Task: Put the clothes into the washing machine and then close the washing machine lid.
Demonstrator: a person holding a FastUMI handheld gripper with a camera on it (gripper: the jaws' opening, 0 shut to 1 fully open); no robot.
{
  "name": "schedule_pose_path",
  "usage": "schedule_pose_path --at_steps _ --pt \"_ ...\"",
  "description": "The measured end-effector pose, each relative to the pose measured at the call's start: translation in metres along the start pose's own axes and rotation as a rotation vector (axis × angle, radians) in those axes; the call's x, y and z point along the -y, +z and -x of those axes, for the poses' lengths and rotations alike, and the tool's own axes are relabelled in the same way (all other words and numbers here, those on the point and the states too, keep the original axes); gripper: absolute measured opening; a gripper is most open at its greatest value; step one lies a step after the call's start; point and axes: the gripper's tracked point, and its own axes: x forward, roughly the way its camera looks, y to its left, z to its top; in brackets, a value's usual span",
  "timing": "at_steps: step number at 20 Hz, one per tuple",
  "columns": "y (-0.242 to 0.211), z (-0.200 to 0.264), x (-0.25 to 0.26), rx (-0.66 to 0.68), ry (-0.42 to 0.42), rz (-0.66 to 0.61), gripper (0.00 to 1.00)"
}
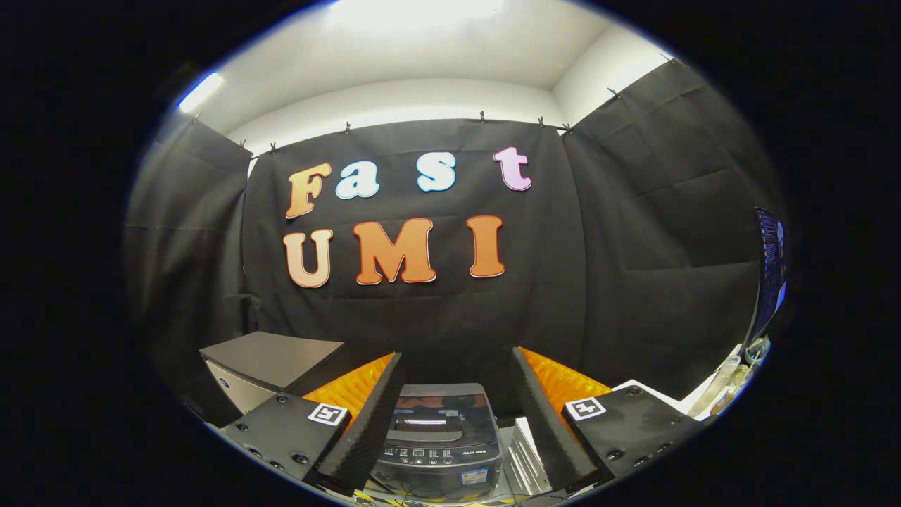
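Gripper State and Washing Machine Position

Gripper (450, 415) fingers stand wide apart and hold nothing. Each finger carries a ribbed pad on its inner face, and each finger mount bears a square printed marker on its upper surface. One finger (362, 429) sits to the left of the washing machine, the other to the right; neither touches it.

Washing machine (440, 440): a small dark top-loading unit, upright on the tabletop (517, 451). It lies between the two fingers and just ahead of them, low in the gripper view. Its lid (438, 408) lies flat on the top of the body, in the closed position. The lid has a dark glossy panel that reflects the booth. A row of small controls runs along the front edge of the machine's top, below the lid. A small sticker sits on the front face near the right corner; its content is too small to tell.

Surrounding items:
- Grey box-shaped cabinet (271, 366): at the left side of the tabletop, beyond the left finger, well apart from the washing machine.
- White ribbed object (526, 458): just beside the washing machine on its right, partly hidden by the right finger. Its kind cannot be told.
- Monitor (769, 271): at the far right, seen edge-on, beyond the right finger.
- Clear containers (732, 380): below the monitor near the right edge of the tabletop; details are blurred.

Clothes cannot be made out on the tabletop from this position.
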Motion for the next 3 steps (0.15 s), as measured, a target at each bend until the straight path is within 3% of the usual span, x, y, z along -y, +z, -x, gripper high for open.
schedule_pose_path --at_steps 3 --pt "0.0017 0.0062 0.0053 0.004 -0.014 0.007 0.97"
